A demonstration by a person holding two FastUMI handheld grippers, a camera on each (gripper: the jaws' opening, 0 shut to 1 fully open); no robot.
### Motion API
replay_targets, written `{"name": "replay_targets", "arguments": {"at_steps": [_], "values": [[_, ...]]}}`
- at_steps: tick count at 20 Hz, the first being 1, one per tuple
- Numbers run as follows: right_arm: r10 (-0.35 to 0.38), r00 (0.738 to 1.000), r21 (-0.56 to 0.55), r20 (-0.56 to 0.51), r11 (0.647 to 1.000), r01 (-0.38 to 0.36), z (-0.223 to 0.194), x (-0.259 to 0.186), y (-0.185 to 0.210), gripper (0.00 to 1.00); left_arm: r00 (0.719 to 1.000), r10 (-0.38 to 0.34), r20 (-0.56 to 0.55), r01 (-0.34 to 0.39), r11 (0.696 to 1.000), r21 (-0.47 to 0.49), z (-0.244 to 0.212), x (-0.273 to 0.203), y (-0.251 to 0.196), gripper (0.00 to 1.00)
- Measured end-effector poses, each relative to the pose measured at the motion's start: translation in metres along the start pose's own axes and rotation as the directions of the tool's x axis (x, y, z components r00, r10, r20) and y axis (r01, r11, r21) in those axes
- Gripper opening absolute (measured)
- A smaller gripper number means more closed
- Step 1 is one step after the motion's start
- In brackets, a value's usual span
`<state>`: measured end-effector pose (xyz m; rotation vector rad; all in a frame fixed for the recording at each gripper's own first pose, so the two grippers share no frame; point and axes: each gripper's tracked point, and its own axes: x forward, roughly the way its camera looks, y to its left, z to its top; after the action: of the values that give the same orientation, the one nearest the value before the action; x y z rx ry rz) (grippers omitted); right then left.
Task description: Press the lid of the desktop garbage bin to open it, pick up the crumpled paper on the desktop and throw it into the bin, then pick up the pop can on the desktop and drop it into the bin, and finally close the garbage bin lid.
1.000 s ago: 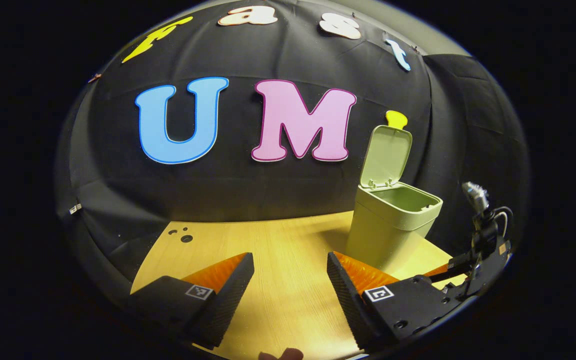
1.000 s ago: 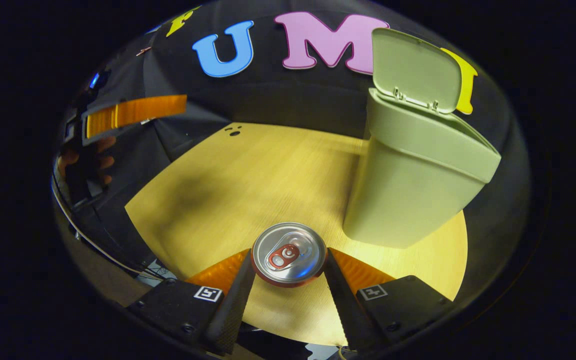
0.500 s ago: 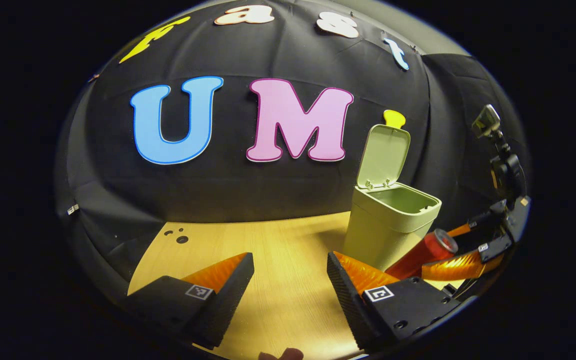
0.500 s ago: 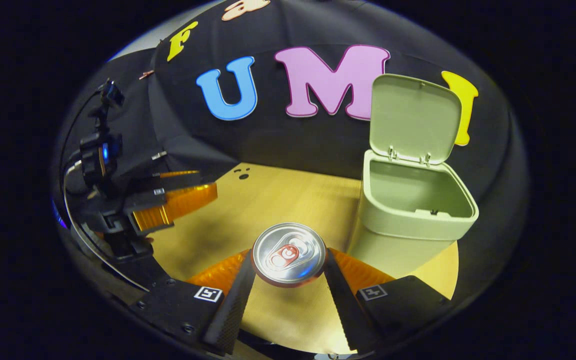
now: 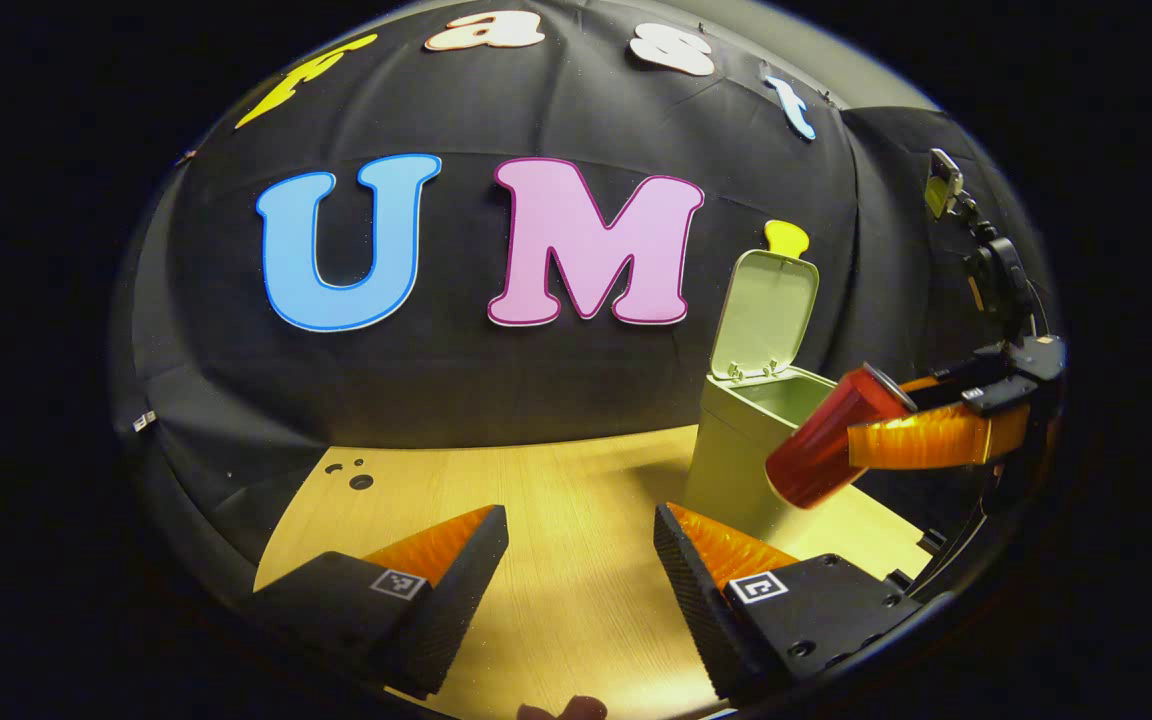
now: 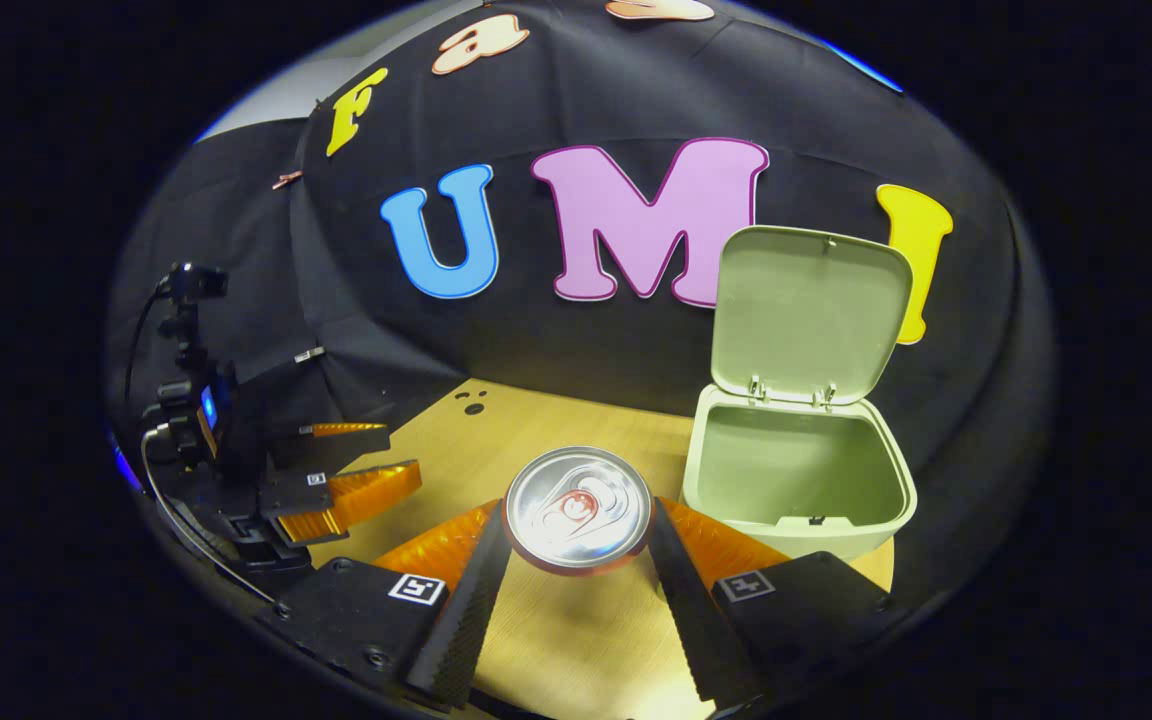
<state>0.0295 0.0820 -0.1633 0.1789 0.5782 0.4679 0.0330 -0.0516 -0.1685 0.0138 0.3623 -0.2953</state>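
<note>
The right hand-held gripper (image 6: 578,560) clamps the pop can (image 6: 578,508) between both fingers, holding it tilted in the air just beside the garbage bin (image 6: 798,482), whose lid (image 6: 808,310) stands upright. The left hand-held gripper (image 5: 581,560) is open with nothing between its fingers, low over the bench (image 5: 556,490) and well apart from the garbage bin.
</note>
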Motion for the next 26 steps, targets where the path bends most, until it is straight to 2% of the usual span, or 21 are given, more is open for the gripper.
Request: {"name": "replay_targets", "arguments": {"at_steps": [5,9,11,16,26], "values": [[-0.047,0.998,0.034,0.036,0.998,0.046,0.021,0.011,-0.040,0.83,1.000,0.008,0.004,-0.008,1.000,-0.004,0.002,-0.003,0.001,0.94],[-0.077,0.994,0.158,0.083,0.985,0.064,0.042,0.019,-0.065,0.83,1.000,0.016,0.007,-0.016,1.000,-0.005,0.002,-0.007,0.003,0.94],[-0.117,0.989,0.179,0.085,0.979,0.101,0.042,0.026,-0.084,0.83,1.000,0.021,0.007,-0.021,1.000,-0.010,0.001,-0.009,0.005,0.94],[-0.218,0.976,0.133,0.010,0.968,0.215,0.022,0.040,-0.126,0.83,1.000,0.026,0.006,-0.026,1.000,-0.010,0.001,-0.009,0.007,0.94],[-0.283,0.952,0.032,-0.115,0.957,0.288,-0.016,0.057,-0.145,0.83,0.999,0.042,-0.001,-0.042,0.999,-0.021,-0.003,-0.009,0.015,0.94]]}}
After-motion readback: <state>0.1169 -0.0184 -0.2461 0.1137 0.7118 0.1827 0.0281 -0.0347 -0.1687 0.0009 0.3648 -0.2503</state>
